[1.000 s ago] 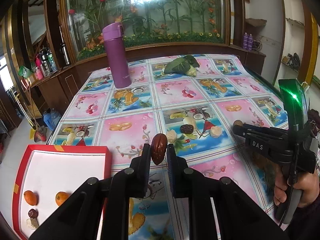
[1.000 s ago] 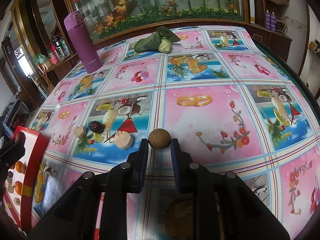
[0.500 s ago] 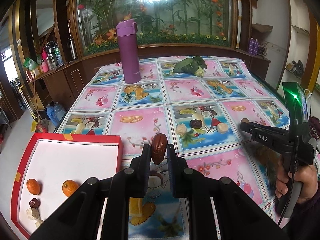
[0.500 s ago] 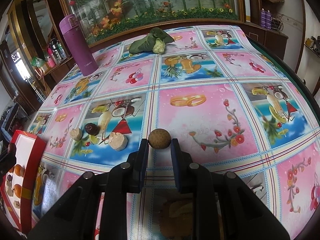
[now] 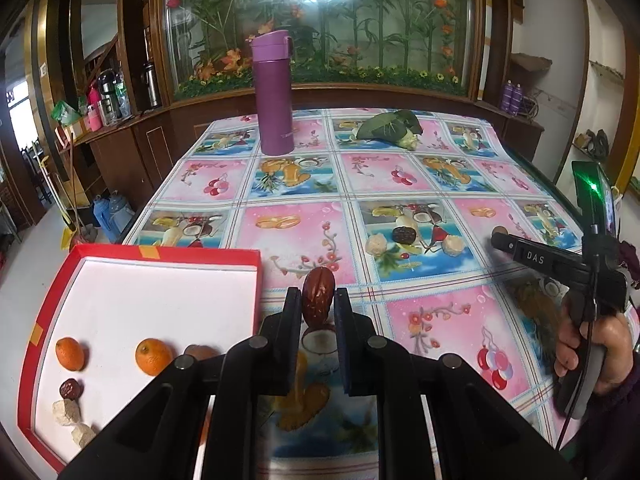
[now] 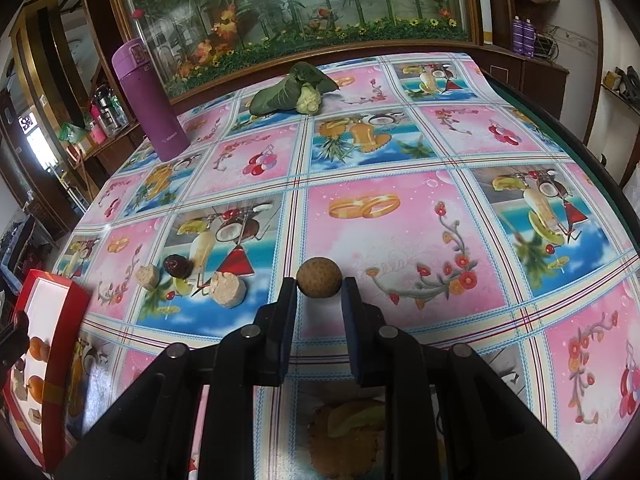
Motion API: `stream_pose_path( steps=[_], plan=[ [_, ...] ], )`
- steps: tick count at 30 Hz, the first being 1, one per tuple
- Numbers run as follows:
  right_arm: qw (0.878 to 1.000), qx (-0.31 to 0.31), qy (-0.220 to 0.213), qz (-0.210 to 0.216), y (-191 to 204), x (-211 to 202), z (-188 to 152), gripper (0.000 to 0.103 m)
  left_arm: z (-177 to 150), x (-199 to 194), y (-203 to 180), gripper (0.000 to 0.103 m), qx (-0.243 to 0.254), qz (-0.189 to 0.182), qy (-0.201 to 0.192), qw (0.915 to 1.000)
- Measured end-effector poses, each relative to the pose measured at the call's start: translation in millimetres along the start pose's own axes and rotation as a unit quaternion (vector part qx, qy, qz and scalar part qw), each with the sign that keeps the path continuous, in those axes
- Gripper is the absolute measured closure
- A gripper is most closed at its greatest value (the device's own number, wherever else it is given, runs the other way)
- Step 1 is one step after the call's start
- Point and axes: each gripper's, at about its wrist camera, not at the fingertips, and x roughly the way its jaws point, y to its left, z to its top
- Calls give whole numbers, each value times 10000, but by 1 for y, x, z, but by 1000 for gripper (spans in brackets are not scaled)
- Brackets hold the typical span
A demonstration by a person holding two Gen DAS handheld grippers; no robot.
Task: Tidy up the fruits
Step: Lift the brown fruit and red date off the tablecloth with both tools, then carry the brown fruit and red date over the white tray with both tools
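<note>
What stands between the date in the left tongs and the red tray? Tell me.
Nothing visible does. The left tongs hold the red date above the tablecloth, just right of the red tray. The tray's low wall is the only edge to cross, and its white floor beyond is bare near that side.

Dark wood cabinets (image 5: 132,152), glass plant display (image 5: 320,20).

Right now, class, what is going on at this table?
A person is sorting fruit with a handheld gripper in each hand. The left gripper holds a red date in its jaws beside the red tray, which already holds two oranges and other pieces. The right gripper grips a round brown fruit. A few pieces remain on the tablecloth.
</note>
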Motion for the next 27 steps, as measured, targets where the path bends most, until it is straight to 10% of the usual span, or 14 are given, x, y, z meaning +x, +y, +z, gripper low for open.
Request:
stream_pose_path(
  steps=[21, 27],
  plan=[
    [9989, 170, -371, -211, 1, -15, -3, 79, -31, -41, 82, 88, -575, 505, -303, 9966],
    [9981, -126, -485, 372, 56, -27, -13, 78, -42, -40, 107, 88, -818, 543, -223, 9949]
  ],
)
